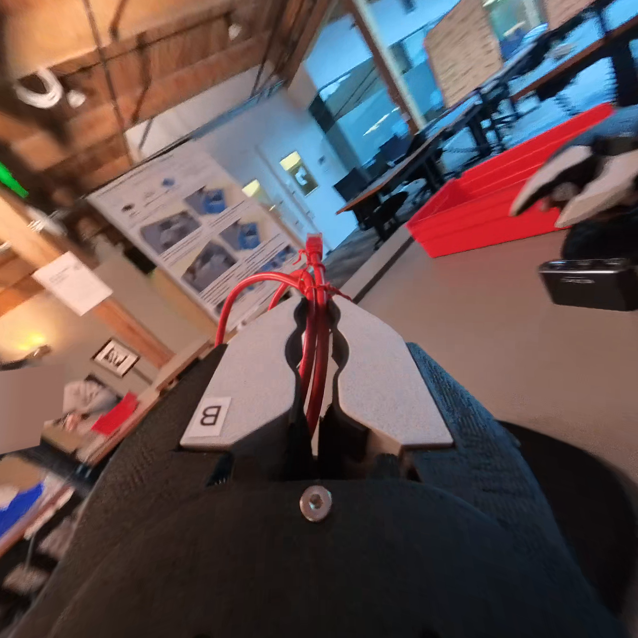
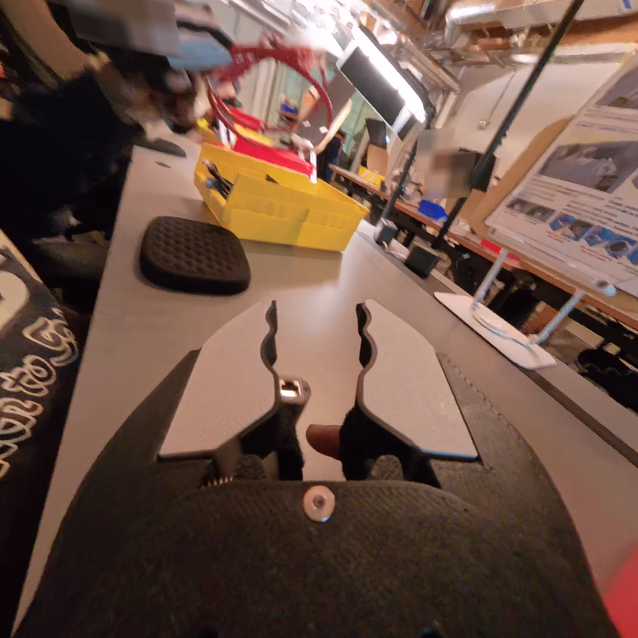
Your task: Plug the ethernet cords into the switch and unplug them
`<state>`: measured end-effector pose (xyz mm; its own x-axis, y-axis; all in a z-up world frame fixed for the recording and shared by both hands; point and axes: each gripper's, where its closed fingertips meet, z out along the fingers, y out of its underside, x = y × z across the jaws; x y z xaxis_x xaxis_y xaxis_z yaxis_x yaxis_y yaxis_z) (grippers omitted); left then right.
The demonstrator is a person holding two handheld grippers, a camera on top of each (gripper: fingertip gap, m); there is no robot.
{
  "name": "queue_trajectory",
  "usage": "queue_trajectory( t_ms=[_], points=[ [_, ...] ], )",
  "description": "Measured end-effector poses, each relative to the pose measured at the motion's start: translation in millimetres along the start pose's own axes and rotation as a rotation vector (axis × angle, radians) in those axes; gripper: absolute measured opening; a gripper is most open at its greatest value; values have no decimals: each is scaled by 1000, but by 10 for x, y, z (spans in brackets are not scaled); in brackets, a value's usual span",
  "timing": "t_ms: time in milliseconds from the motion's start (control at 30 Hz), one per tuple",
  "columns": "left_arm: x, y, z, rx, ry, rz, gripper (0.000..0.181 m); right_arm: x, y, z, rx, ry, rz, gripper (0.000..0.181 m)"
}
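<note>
My left gripper is shut on a bundle of red ethernet cords tied with twist ties. One red plug sticks up past the fingertips, and loops of cord hang to the left. The black switch is at the right, just under my right gripper. In the right wrist view my right gripper is open and empty. The switch shows one port low between the fingers, next to a gloved hand. The cords are blurred at the upper left.
A grey table carries a yellow bin with red items, a black padded mat and a white poster stand. A red bin sits at the table's far edge in the left wrist view. A poster board stands behind. About 25 centimetres separates my left fingertips from my right.
</note>
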<state>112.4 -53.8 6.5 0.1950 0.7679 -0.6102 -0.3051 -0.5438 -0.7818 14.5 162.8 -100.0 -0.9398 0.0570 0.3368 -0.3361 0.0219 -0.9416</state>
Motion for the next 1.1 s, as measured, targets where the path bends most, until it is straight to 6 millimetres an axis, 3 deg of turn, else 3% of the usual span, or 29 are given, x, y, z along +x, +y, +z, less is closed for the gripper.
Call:
queue_trajectory(
  t_ms=[133, 200, 333, 500, 533, 667, 733, 867, 967, 1033, 1100],
  points=[
    [634, -183, 179, 92, 260, 43, 11, -129, -366, 122, 129, -86, -49, 47],
    [847, -257, 217, 131, 352, 30, 11, -191, -533, 197, 152, -118, -134, 48],
    [1097, -331, 249, 179, 467, -2, 11, -418, -808, 371, 197, -214, -240, 47],
    [1245, -383, 217, 213, 562, -59, 11, -661, -868, 560, 198, -306, -320, 33],
    [1259, -381, 204, 211, 574, -64, 11, -685, -860, 576, 191, -315, -326, 15],
    [1226, -263, 189, 150, 559, -21, 3, -724, -805, 547, 141, -349, -298, 13],
    [1043, -182, 180, 130, 483, -31, 0, -610, -780, 471, 132, -324, -263, 12],
    [800, -267, 42, 217, 450, -228, 7, -330, -844, 404, 190, -223, -66, 12],
    [835, -320, 46, 261, 415, -249, 9, -174, -932, 461, 253, -159, 93, 12],
    [821, -235, 126, 239, 355, -240, 11, -85, -1061, 455, 344, -166, 256, 11],
    [560, -109, 222, 235, 160, -231, 12, -54, -1204, 390, 445, -243, 420, 11]
  ],
)
